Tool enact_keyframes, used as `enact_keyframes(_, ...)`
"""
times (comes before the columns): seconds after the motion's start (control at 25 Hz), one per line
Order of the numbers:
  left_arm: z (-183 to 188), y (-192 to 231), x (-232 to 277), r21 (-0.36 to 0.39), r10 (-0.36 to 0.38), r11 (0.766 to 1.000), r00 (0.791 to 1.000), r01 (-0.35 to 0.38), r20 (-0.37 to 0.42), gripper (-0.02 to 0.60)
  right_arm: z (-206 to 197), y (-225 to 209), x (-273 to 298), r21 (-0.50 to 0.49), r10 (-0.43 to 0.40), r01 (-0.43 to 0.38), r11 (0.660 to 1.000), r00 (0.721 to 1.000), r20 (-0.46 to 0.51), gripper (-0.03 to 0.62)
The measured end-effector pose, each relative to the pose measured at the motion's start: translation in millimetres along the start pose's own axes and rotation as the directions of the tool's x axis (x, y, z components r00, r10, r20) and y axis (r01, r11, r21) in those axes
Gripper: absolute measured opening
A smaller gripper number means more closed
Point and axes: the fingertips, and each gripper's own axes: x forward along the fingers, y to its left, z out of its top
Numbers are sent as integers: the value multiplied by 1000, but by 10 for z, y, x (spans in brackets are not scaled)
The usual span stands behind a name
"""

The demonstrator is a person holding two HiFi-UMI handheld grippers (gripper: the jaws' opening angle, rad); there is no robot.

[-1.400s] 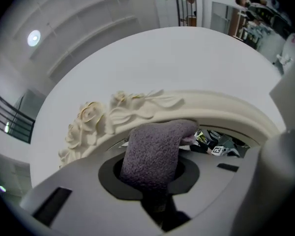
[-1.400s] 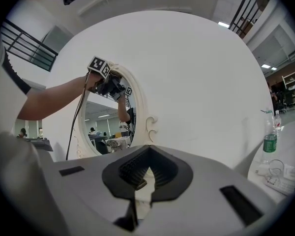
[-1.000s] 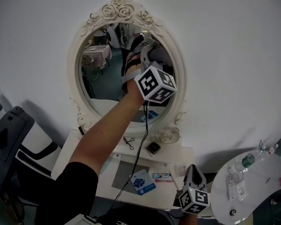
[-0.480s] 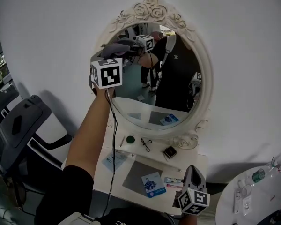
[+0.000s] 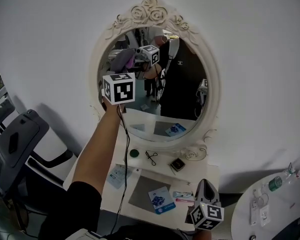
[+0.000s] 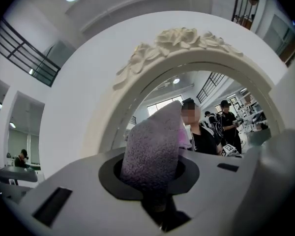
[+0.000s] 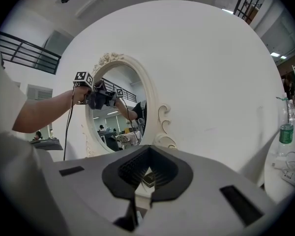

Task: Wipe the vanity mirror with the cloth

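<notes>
Directly ahead of the left gripper (image 6: pixel 152 191) rises the oval vanity mirror in its white, rose-carved frame (image 6: pixel 182 38). The jaws are clenched on a fuzzy lilac cloth (image 6: pixel 152 149) whose loose tip stands beyond them, by the glass's upper left. The right gripper (image 7: pixel 146 178) hangs low, closed on nothing. Pressed harder, that floppy tip could fold and let the jaws scrape the glass.
</notes>
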Motion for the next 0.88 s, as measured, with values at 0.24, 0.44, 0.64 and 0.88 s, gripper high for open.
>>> enact_keyframes(0.24, 452, -1101, -305, 180, -122, 979, 982, 95, 145, 75, 35, -132, -102, -3, -32, 32, 999, 999, 13, 11)
enact_keyframes(0.44, 540, -1985, -568, 353, -242, 921, 953, 167, 182, 75, 51, -222, -199, -9, -56, 56, 998, 998, 19, 11)
enact_keyframes(0.64, 368, -2865, -851, 510, -428, 798, 898, 322, 102, 75, 67, -324, -323, -2, -88, 89, 996, 996, 33, 11)
enact_keyframes(0.88, 141, -3086, -987, 400, -532, 787, 845, 469, 56, 75, 100, -427, -441, 14, -118, 117, 993, 992, 43, 11)
